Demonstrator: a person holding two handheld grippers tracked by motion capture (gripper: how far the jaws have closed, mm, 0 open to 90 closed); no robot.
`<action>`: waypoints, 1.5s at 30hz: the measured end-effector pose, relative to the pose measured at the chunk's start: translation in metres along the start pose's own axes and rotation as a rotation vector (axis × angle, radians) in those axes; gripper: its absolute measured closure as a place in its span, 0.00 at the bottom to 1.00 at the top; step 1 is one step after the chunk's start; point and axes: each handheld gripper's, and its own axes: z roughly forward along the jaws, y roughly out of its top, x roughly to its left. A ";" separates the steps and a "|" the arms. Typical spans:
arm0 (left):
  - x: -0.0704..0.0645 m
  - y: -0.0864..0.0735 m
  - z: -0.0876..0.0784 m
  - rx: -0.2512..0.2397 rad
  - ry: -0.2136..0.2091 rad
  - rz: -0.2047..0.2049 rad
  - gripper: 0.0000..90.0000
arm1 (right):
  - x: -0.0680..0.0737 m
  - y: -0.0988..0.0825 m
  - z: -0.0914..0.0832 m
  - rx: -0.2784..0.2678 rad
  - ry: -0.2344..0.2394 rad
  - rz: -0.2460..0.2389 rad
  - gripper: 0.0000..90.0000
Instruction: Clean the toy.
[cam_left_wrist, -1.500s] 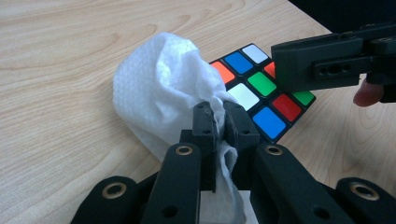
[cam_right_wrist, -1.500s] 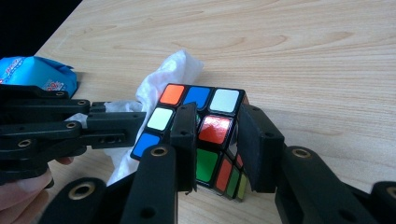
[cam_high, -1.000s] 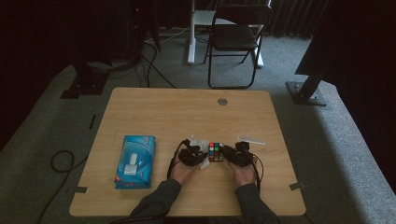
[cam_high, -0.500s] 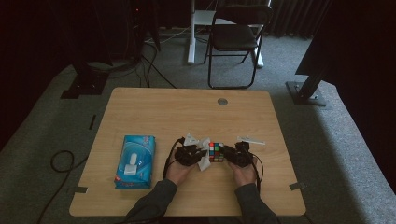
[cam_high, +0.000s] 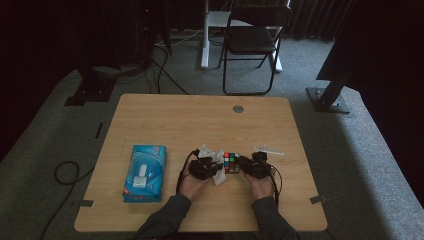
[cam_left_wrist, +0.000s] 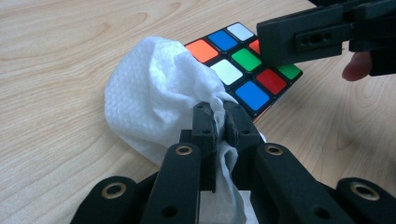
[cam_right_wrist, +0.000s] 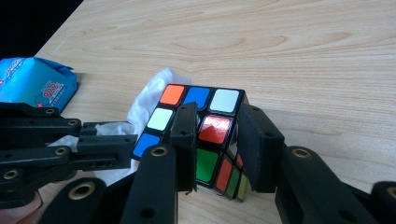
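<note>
Puzzle cube (cam_high: 231, 162) is seen lying on the wooden tabletop (cam_high: 200, 120), near its front edge and between the two hands; in the high view it sits just right of a crumpled white tissue (cam_high: 212, 160), which touches its left side.

Left tongs (cam_left_wrist: 217, 111) are clenched on the white tissue; in the left gripper view a fold of the tissue is pinched between the two black jaws, and the rest billows out ahead of them against the cube's edge; a tail of tissue hangs down behind the pinch.

Right tongs (cam_right_wrist: 215, 135) are closed on the cube; in the right gripper view one jaw is pressed across the cube's upper face and the other against its right side, so that a corner of the cube is gripped; the upper face is seen with orange, blue and white squares in the far row, a red square nearer; green, red and yellow-green squares are seen on the near side.

A blue packet of wipes (cam_high: 145, 172) lies flat on the tabletop, well apart to the left of the left hand (cam_high: 192, 185); a folding chair (cam_high: 252, 42) stands on the floor beyond the tabletop.
</note>
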 end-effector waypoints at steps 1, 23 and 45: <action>0.000 -0.001 0.002 0.007 0.001 -0.001 0.94 | 0.000 0.000 0.000 0.000 0.000 0.001 0.76; 0.001 -0.012 0.014 0.073 0.047 0.023 0.94 | -0.001 0.000 0.000 0.001 0.007 0.005 0.77; 0.026 -0.029 -0.009 0.022 0.095 -0.029 0.92 | -0.013 0.007 -0.010 -0.058 -0.032 -0.015 0.61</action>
